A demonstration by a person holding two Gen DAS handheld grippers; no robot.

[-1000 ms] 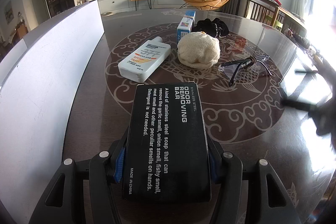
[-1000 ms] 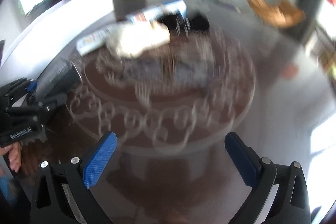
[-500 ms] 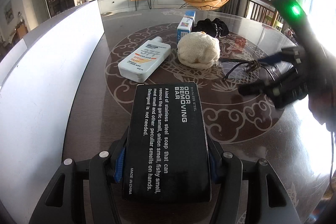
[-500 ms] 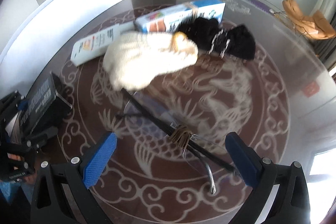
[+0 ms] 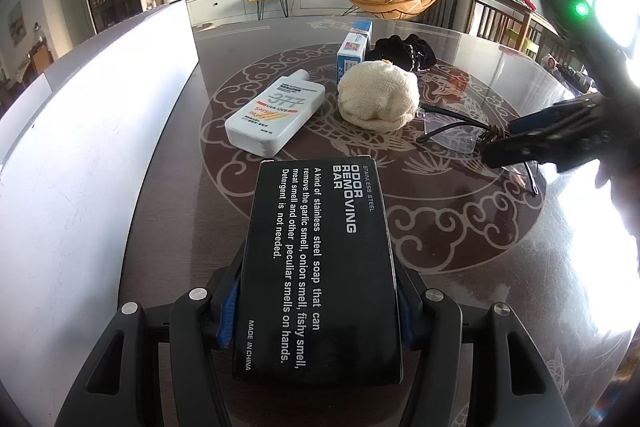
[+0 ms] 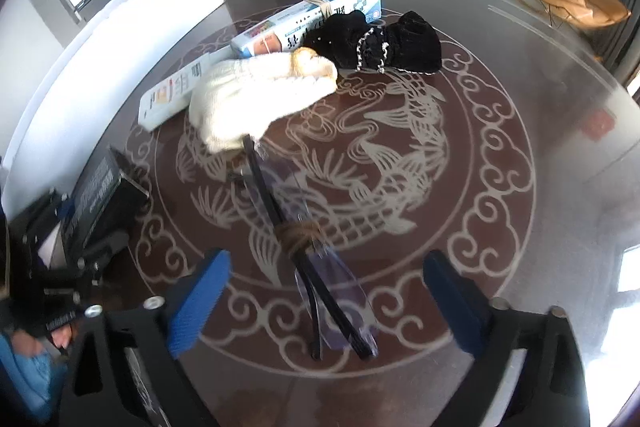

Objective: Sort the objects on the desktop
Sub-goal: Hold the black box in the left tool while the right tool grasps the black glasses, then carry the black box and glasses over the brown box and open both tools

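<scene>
My left gripper (image 5: 318,307) is shut on a black "odor removing bar" box (image 5: 320,267), held low over the table; it also shows in the right wrist view (image 6: 100,199). My right gripper (image 6: 326,291) is open, its blue pads either side of folded clear glasses (image 6: 316,259) with a brown tie. In the left wrist view the right gripper (image 5: 516,143) sits over the glasses (image 5: 452,135). A cream knit hat (image 5: 378,99), white sunscreen bottle (image 5: 276,111), blue-white carton (image 5: 354,47) and black cloth (image 5: 404,51) lie behind.
A long white board (image 5: 80,147) runs along the table's left side. The dark round table (image 5: 480,247) has a dragon pattern. Chairs and a wooden table (image 5: 516,23) stand beyond the far right edge.
My right gripper has swung in from the right and down over the glasses, jaws still open. My left gripper and the black box have not moved.
</scene>
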